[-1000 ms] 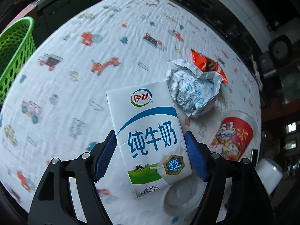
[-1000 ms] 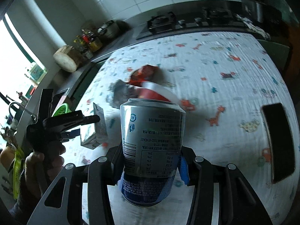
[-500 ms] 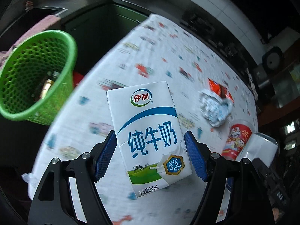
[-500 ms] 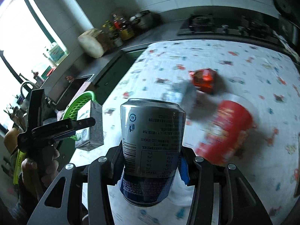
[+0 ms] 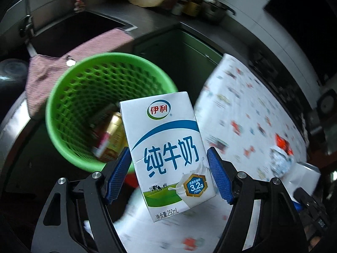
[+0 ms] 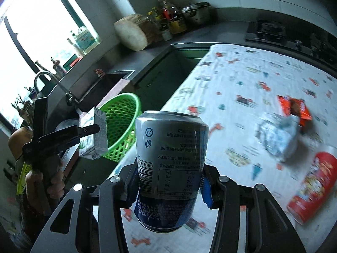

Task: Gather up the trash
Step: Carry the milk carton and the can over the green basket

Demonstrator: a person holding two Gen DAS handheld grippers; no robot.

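Observation:
My left gripper [image 5: 168, 175] is shut on a white and blue milk carton [image 5: 166, 147] and holds it in the air just right of the green mesh basket [image 5: 84, 88], which stands off the table's left edge with a gold can [image 5: 113, 135] inside. The carton [image 6: 93, 135] and basket [image 6: 120, 113] also show in the right wrist view. My right gripper [image 6: 168, 187] is shut on a silver and blue can [image 6: 168, 164] above the table's near left part. A crumpled foil wrapper [image 6: 276, 137], an orange snack bag [image 6: 294, 107] and a red cup [image 6: 311, 185] lie on the table.
The table carries a white cloth with cartoon prints [image 6: 242, 80]. Left of it are a sink with a tap [image 6: 52, 84], a pink towel [image 5: 63, 63] and dark cabinets. A counter with bottles, a pot and a round wooden block [image 6: 132, 31] runs along the back.
My left gripper has swung left off the table with the milk carton, to beside the green basket. My right gripper with the can has turned left too, so the basket comes into its view.

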